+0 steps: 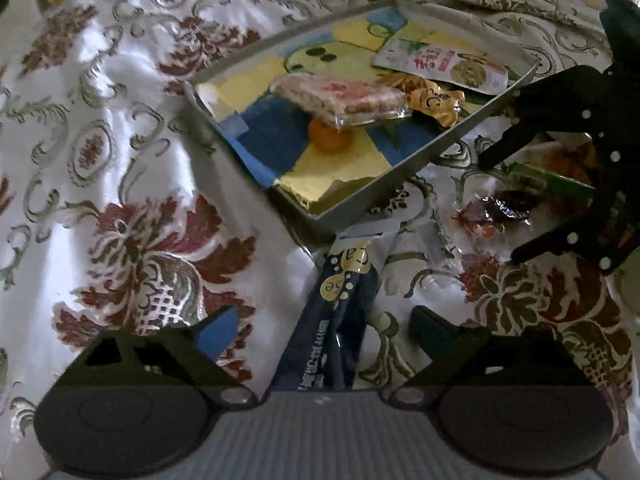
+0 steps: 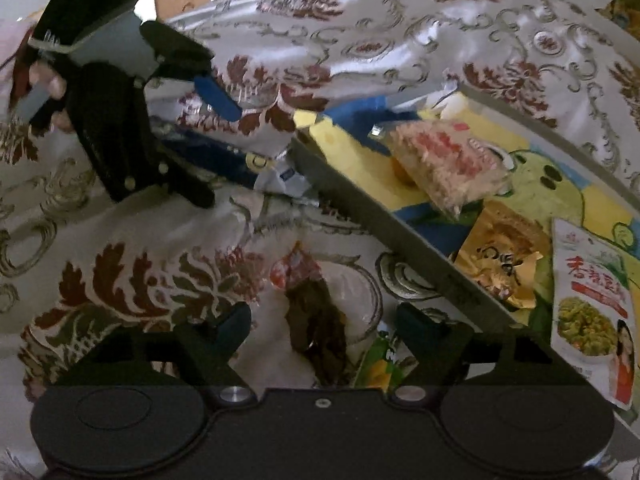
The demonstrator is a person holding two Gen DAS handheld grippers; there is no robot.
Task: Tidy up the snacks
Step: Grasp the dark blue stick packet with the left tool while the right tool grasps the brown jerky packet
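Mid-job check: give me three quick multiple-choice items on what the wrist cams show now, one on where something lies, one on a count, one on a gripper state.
1. Where does the dark blue snack packet lie?
A. inside the tray
B. on the tablecloth, between the left gripper's fingers
C. on top of the orange

2. How many wrapped snacks lie in the tray?
A. one
B. three
C. six

3. How does the right gripper stand?
A. open, around the dark snack in clear wrap
B. shut on the tray rim
C. shut on the white pouch

Key: 1 B, the left gripper straddles it outside the tray. 2 B, the pink-and-clear bar, the gold packet and the white pouch. 3 A, fingers apart either side of it.
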